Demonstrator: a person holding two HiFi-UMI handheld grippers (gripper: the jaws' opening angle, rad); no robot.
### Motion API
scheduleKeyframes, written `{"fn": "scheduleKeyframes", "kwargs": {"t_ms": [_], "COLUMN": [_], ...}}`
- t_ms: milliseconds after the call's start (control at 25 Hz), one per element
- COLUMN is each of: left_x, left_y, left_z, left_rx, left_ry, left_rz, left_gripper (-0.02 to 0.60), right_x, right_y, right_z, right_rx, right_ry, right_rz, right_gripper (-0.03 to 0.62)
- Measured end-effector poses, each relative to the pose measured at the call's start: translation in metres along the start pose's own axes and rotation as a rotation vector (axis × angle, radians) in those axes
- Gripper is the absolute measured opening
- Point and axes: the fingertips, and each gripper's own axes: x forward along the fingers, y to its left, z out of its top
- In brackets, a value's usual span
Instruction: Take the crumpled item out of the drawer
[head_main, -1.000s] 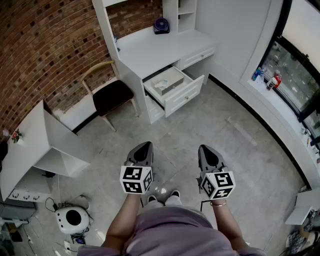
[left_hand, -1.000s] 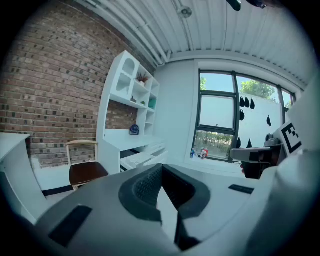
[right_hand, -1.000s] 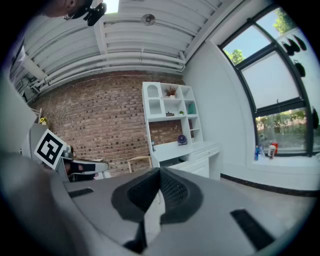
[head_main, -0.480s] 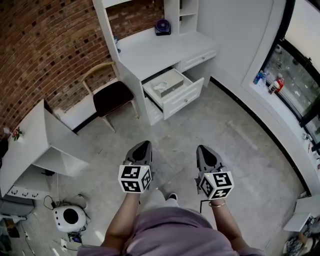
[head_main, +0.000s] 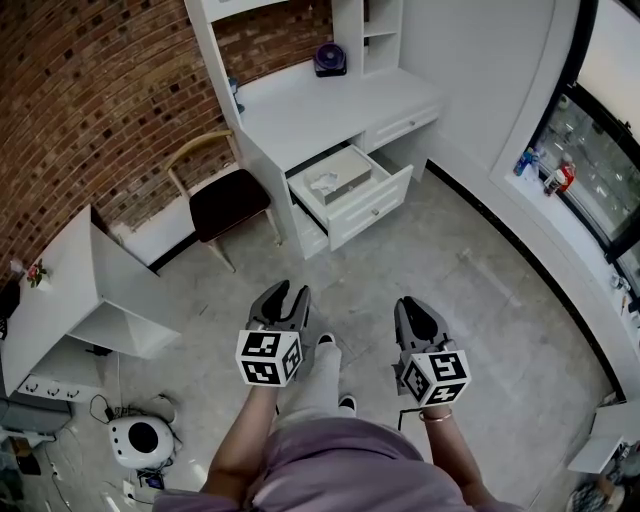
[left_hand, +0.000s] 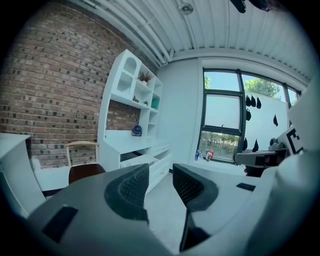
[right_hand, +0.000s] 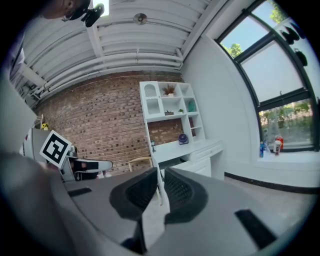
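Observation:
The white desk's top drawer (head_main: 372, 208) stands pulled open, well ahead of me across the floor. Inside it lies a pale crumpled item (head_main: 322, 183) on the drawer's bottom. Both grippers hang low in front of my body, far short of the drawer. My left gripper (head_main: 285, 298) (left_hand: 161, 180) has its jaws opening, a clear gap between them and nothing in it. My right gripper (head_main: 413, 308) (right_hand: 161, 187) has its jaws drawn together and holds nothing.
A dark-seated wooden chair (head_main: 225, 200) stands left of the drawer. The white desk (head_main: 330, 105) carries a small fan (head_main: 329, 58). A white cabinet (head_main: 70, 300) and a round white device (head_main: 138, 437) are at the left. Bottles (head_main: 545, 170) stand on the window sill at the right.
The left gripper's jaws have parted from shut. A leg has stepped forward between the grippers, and the desk sits slightly lower and to the right in view.

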Motion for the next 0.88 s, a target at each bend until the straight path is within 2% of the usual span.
{"fn": "scheduleKeyframes", "kwargs": {"t_ms": [400, 880], "left_x": [0.080, 0.199], "left_y": [0.040, 0.113], "left_z": [0.012, 0.055], "left_rx": [-0.003, -0.005], "left_ry": [0.015, 0.024], "left_rz": [-0.009, -0.013], "left_gripper": [0.153, 0.258], "right_x": [0.069, 0.193], "right_y": [-0.034, -0.069], "right_z": [0.016, 0.051], "right_rx": [0.013, 0.048], "right_ry": [0.000, 0.005], "right_rz": [-0.027, -0.077], "right_gripper": [0.036, 0.035]}}
